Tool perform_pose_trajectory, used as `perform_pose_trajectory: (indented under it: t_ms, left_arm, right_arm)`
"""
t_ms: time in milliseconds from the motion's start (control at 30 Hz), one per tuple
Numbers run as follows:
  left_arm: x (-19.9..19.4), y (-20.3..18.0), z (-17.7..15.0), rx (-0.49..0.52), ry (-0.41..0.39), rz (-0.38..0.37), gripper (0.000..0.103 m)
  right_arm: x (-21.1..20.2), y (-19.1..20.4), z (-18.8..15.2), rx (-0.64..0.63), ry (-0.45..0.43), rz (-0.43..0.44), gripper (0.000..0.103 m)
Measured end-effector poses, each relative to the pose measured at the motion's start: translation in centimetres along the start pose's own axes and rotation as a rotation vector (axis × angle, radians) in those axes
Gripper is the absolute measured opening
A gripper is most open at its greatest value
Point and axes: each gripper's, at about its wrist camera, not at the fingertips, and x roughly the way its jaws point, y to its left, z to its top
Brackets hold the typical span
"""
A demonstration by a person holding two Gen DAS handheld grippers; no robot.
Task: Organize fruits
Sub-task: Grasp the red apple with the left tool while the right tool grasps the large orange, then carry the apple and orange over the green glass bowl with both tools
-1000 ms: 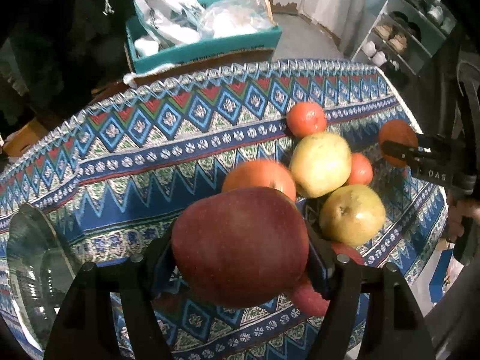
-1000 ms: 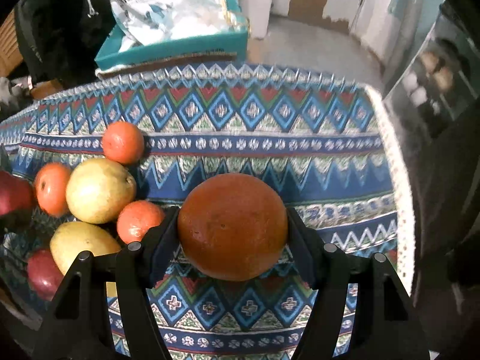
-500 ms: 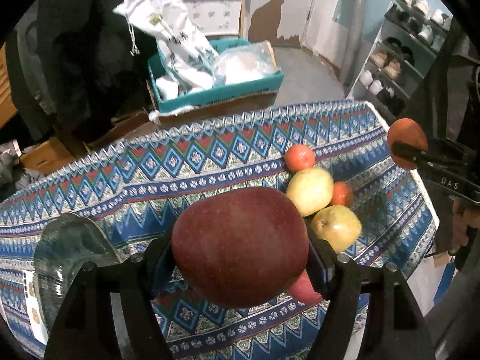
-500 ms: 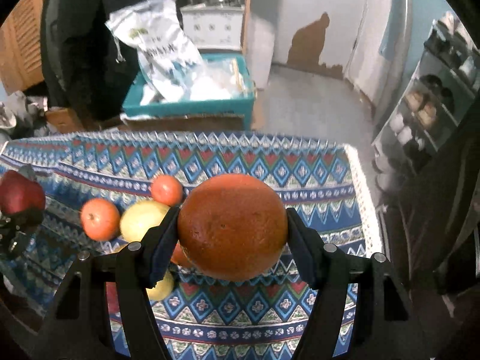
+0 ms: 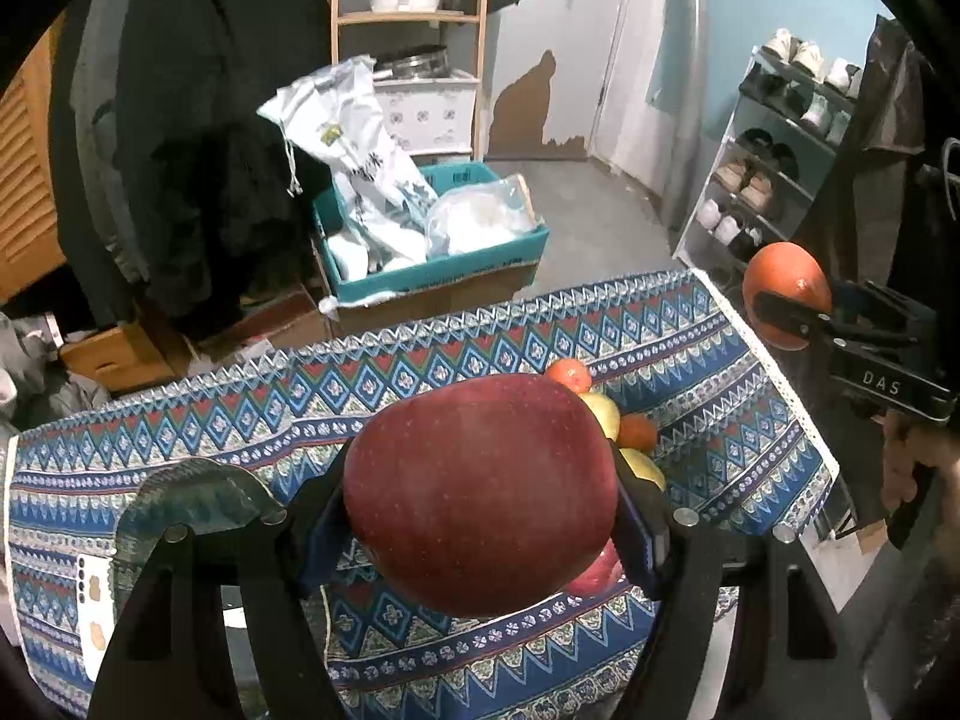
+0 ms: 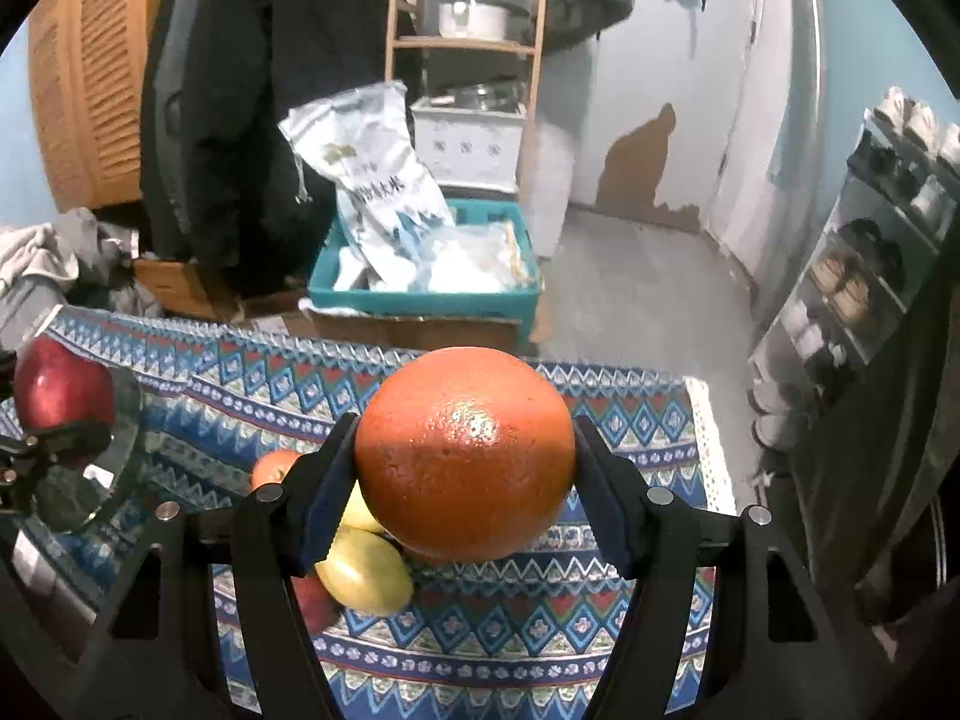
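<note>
My left gripper (image 5: 480,516) is shut on a big red apple (image 5: 480,492) and holds it high above the patterned table. My right gripper (image 6: 465,480) is shut on a large orange (image 6: 465,450), also high above the table; that orange shows in the left wrist view (image 5: 786,294) at the right. The red apple shows in the right wrist view (image 6: 60,384) at the left. Below, a cluster of fruit lies on the cloth: yellow pears (image 6: 366,576), small oranges (image 5: 567,373) and a red apple (image 6: 312,600), partly hidden by the held fruit.
A glass bowl (image 5: 198,492) stands on the table's left part, over the blue patterned cloth (image 5: 420,360). Beyond the table a teal box (image 5: 432,264) with bags sits on the floor. A shoe rack (image 5: 774,168) stands at the right, a wooden shelf at the back.
Both grippers have risen well above the table with their fruit still held; the fruit cluster now looks smaller and farther, and more of the room shows.
</note>
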Motion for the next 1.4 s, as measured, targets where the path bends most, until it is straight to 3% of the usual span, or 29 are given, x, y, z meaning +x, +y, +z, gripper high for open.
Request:
perform_pose_trajectory:
  t_ms: [600, 1400]
  left_arm:
    - [-4.8, 2.4, -0.1, -0.039, -0.096, 0.024, 0.075]
    - [-8.0, 10.7, -2.4, -0.186, -0.133, 0.111, 0.075]
  right_arm:
    - [-2.6, 4.1, 2.3, -0.012, -0.064, 0.103, 0.069]
    - [-1.3, 16.2, 6.7, -0.142, -0.072, 0.285, 0.069]
